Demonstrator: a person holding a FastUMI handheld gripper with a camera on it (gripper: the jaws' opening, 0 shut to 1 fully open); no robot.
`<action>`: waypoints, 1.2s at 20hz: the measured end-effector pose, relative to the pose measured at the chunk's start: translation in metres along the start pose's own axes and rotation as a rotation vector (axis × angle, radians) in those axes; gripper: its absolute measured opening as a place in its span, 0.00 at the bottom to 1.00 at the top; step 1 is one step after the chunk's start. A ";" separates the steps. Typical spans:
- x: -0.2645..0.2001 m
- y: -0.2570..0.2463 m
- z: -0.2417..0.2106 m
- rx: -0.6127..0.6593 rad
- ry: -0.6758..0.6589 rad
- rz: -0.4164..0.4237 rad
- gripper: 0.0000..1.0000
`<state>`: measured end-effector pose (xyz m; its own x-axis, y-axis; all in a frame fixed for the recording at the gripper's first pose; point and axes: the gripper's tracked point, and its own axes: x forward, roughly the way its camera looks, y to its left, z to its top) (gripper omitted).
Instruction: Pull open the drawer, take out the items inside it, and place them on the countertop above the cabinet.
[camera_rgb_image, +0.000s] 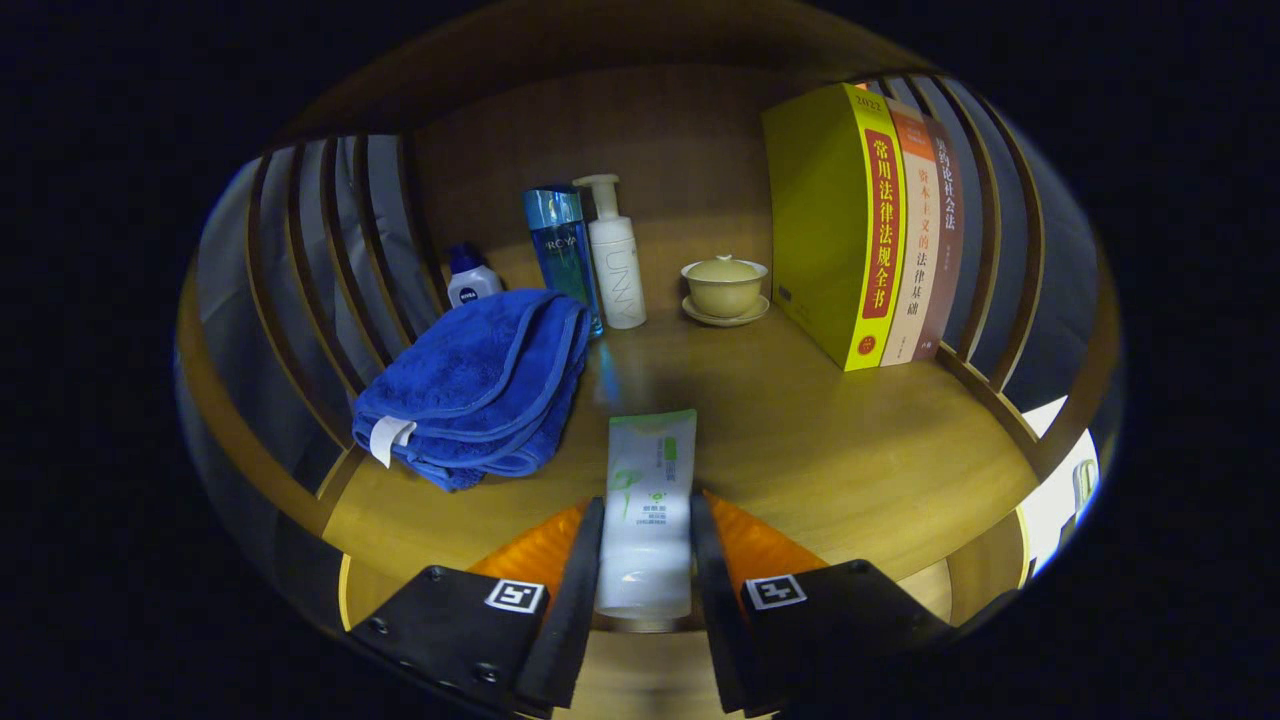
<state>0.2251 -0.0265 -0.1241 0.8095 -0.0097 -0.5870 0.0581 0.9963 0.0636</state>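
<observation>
Back wall: I see a plain wooden panel (680, 140) at the far end.
Sides: curved wooden slats (330, 250) stand left and right.
Surface: warm yellow-brown wood (850, 450).
Light: dim, brighter patch near right.

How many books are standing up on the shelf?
3. The yellow book, the white book and the brown book stand together right of the lidded cup, beyond the tongs; more may hide behind.

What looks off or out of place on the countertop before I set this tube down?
Nothing stands out. The gripper is shut on the white tube above the countertop. The folded blue towel, the bottles, the lidded cup and the books all sit tidy and upright, with no spills.
</observation>
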 end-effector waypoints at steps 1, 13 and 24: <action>-0.001 0.001 -0.001 0.003 -0.001 0.010 0.59; -0.060 0.003 0.013 -0.025 -0.155 0.036 0.99; -0.164 0.019 -0.024 -0.059 -0.311 0.085 0.99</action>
<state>0.0793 -0.0036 -0.0462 0.9503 0.0571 -0.3059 -0.0440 0.9978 0.0497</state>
